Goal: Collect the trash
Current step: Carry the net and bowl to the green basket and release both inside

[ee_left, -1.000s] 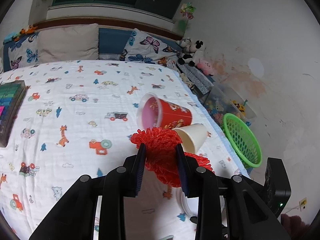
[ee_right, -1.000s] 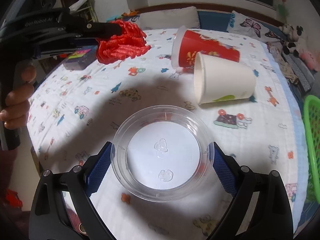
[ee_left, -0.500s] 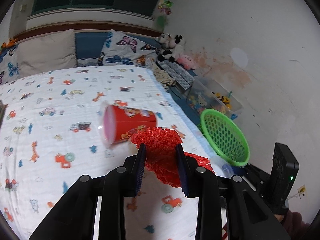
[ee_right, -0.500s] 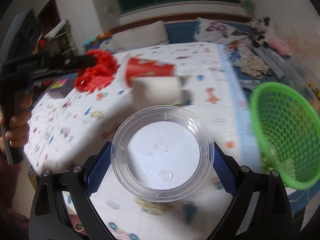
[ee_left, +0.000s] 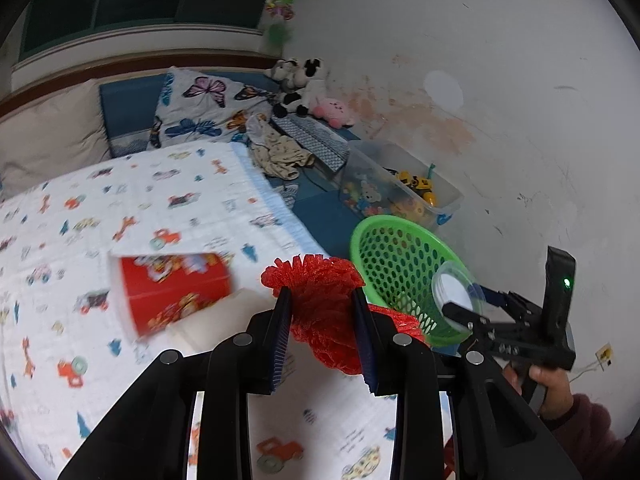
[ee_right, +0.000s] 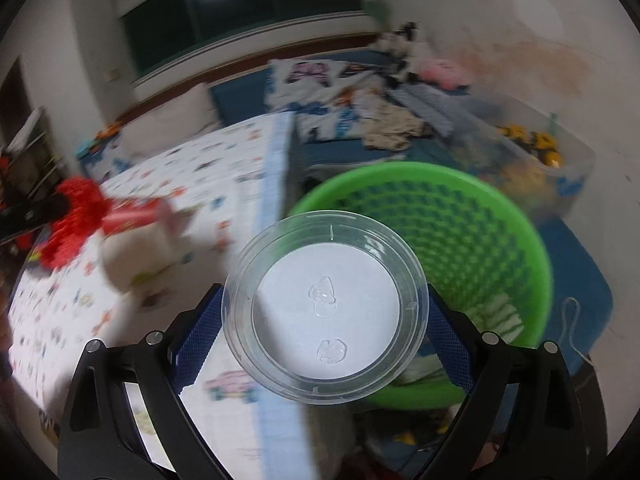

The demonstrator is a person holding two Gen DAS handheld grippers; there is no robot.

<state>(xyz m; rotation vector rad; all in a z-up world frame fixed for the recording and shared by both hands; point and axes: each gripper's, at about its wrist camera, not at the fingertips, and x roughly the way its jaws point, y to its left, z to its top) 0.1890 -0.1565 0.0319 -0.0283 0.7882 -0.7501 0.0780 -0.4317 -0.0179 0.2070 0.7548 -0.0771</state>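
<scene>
Left gripper is clamped on the red mesh wad over the bed's edge, red cup lying (blurry) on the sheet. Right gripper squeezes the clear plastic lid above the green basket.

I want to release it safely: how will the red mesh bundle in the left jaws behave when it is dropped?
The red mesh bundle looks soft and floppy: it bulges and hangs around the jaws of the left gripper. It is probably light and may snag on the pads instead of falling cleanly. It seems unlikely to roll.
</scene>
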